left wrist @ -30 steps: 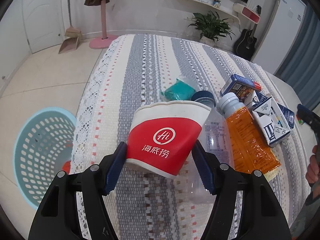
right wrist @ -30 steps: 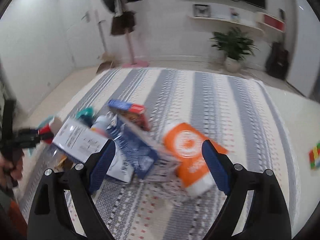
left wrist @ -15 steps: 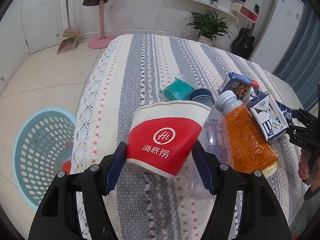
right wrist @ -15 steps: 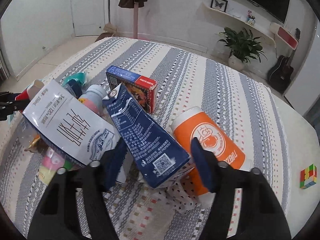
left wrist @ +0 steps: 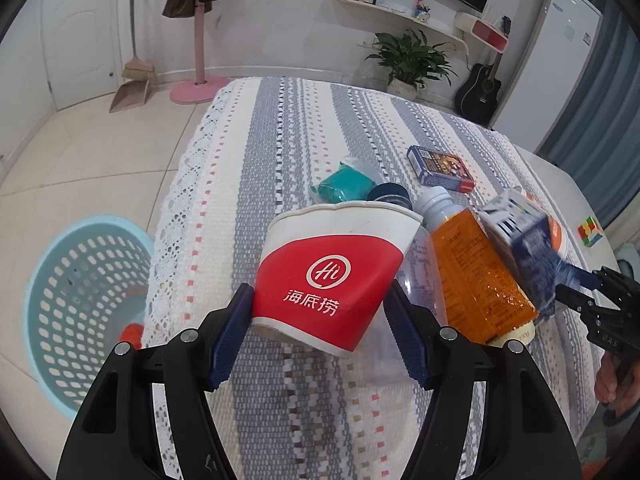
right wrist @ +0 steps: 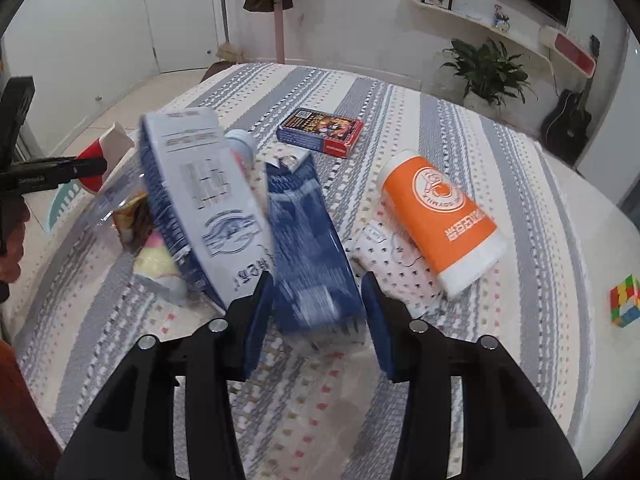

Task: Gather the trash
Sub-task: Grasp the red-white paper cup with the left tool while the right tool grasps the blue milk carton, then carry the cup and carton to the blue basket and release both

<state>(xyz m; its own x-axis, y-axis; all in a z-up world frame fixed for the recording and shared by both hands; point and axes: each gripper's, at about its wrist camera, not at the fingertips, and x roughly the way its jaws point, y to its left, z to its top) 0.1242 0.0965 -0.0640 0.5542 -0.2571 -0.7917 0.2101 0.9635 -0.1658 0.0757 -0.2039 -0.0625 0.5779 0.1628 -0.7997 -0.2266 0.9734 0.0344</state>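
My left gripper (left wrist: 320, 320) is shut on a red and white paper cup (left wrist: 332, 272), held above the striped tablecloth. My right gripper (right wrist: 318, 312) is shut on a dark blue carton (right wrist: 312, 248), which is blurred; a white and blue carton (right wrist: 208, 196) leans against it. The right gripper (left wrist: 600, 300) also shows at the right edge of the left wrist view. An orange juice bottle (left wrist: 472, 272), a clear bottle with a dark cap (left wrist: 390, 194) and a teal wad (left wrist: 346, 184) lie behind the cup. A light blue basket (left wrist: 80, 304) stands on the floor at the left.
An orange and white cup (right wrist: 440, 216) lies on its side on the table (right wrist: 460, 120), right of the cartons. A blue and red box (right wrist: 320, 130) lies flat farther back. A colour cube (right wrist: 624, 300) sits at the right edge. A plant (left wrist: 408, 64) stands beyond the table.
My right gripper has come down on the pile and closed on the dark blue carton. The blue and red box now lies flat. My left gripper still holds the red cup.
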